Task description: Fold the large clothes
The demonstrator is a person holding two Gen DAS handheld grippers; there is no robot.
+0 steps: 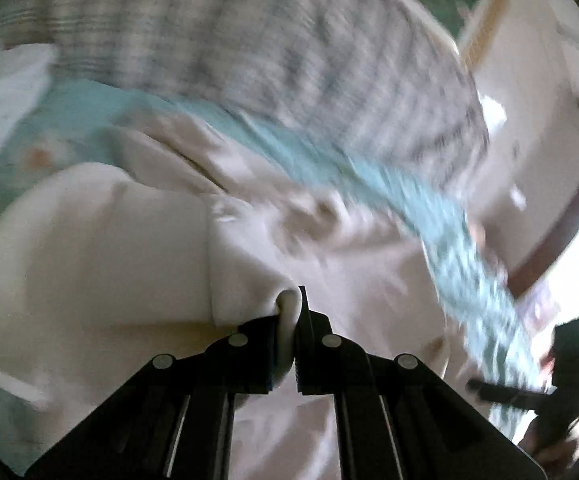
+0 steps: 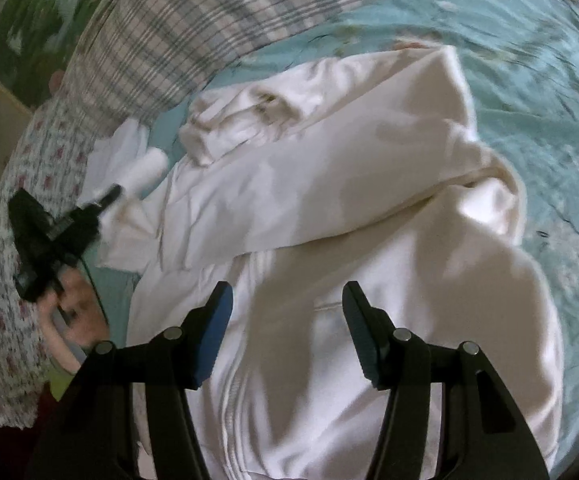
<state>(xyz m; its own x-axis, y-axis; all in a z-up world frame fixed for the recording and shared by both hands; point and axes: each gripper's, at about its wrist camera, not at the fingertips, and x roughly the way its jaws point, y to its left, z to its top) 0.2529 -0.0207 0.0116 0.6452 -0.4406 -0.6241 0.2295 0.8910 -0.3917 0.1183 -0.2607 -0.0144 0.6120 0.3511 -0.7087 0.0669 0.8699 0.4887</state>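
Teal bedding with a faint floral print (image 2: 529,92) covers the bed on which we are working, and a grey-and-white plaid blanket (image 2: 193,28) lies bunched along its far side, beyond both claws. Spread over the teal cover is the large cream-white hooded sweatshirt (image 2: 329,184), its zip line and pocket seam running straight ahead of our right claw (image 2: 287,296). That claw hangs over the garment with its jaws spread apart and nothing between them; the blue pad (image 2: 215,336) on one finger is bare, and the cloth lies under the tips without being gripped.

Our left claw (image 1: 289,304) has its jaws pressed together on a fold of the same cream-white sweatshirt (image 1: 109,240); a rolled edge of fabric sticks up between the tips, and the cloth bulges out to the left of the claw. From the right wrist view we see this left claw (image 2: 101,200) off to the left, gripped by a hand (image 2: 77,312) and pinching what looks like a sleeve end, though motion blur leaves us unsure which part it is. Beyond it lies a small white cloth (image 2: 117,148). A floral-print fabric with red marks (image 2: 13,208) fills the left edge of that view.
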